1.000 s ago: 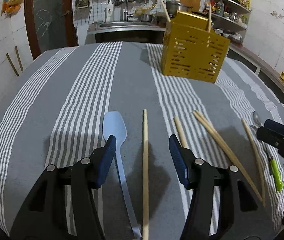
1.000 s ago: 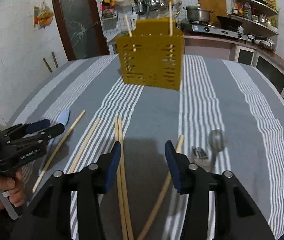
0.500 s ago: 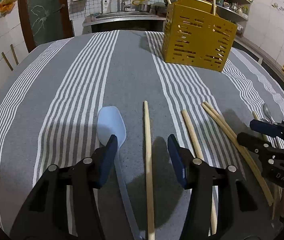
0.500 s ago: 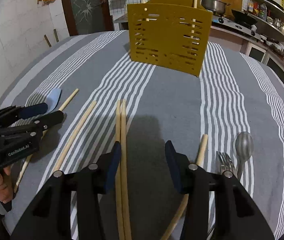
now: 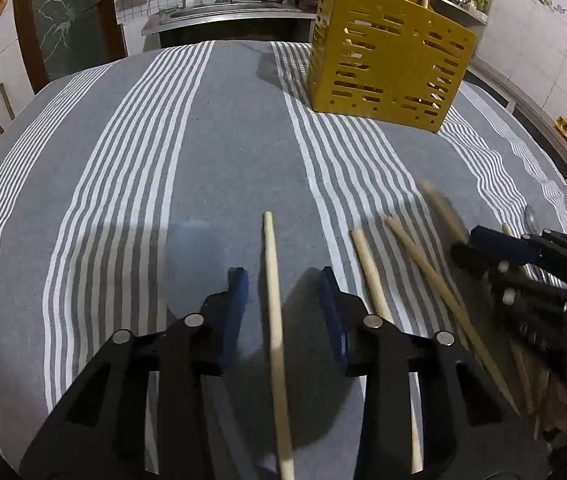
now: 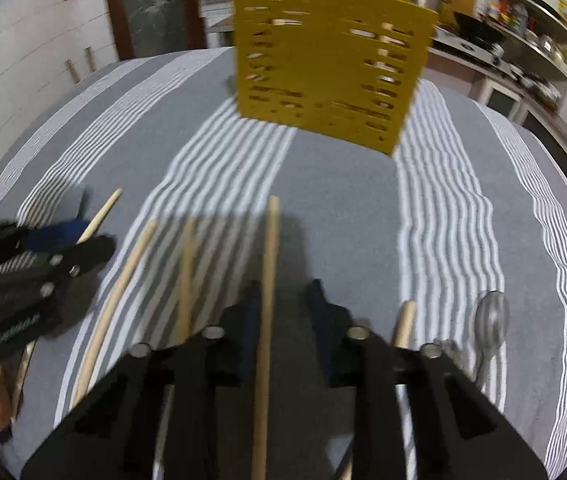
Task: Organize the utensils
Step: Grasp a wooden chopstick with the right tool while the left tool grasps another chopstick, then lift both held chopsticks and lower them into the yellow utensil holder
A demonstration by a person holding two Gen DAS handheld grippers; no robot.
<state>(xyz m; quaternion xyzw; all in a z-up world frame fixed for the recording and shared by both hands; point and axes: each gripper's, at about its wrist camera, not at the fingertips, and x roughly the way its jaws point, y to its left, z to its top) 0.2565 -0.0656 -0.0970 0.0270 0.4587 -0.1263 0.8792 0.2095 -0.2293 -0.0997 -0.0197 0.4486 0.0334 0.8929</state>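
A yellow slotted caddy (image 5: 387, 68) (image 6: 331, 68) stands at the far side of the striped cloth, with two sticks upright in it. My left gripper (image 5: 283, 284) (image 6: 91, 236) is low over the cloth and its jaws are closing. A wooden chopstick (image 5: 273, 280) lies between them, with a gap on each side. A pale blue spoon (image 5: 191, 248) lies just left of it. My right gripper (image 6: 283, 300) (image 5: 471, 245) is also closing. Another chopstick (image 6: 269, 272) runs between its jaws against the left pad, clear of the right pad.
More chopsticks (image 5: 367, 276) (image 6: 123, 276) lie on the grey striped tablecloth (image 5: 223, 140) between the two grippers. A metal spoon (image 6: 491, 316) and a fork (image 6: 449, 350) lie at the right. A kitchen counter and shelves stand behind the table.
Both grippers came forward and lower toward the cloth, and their jaws narrowed. The chopstick between the right jaws has parted from the one that lay beside it.
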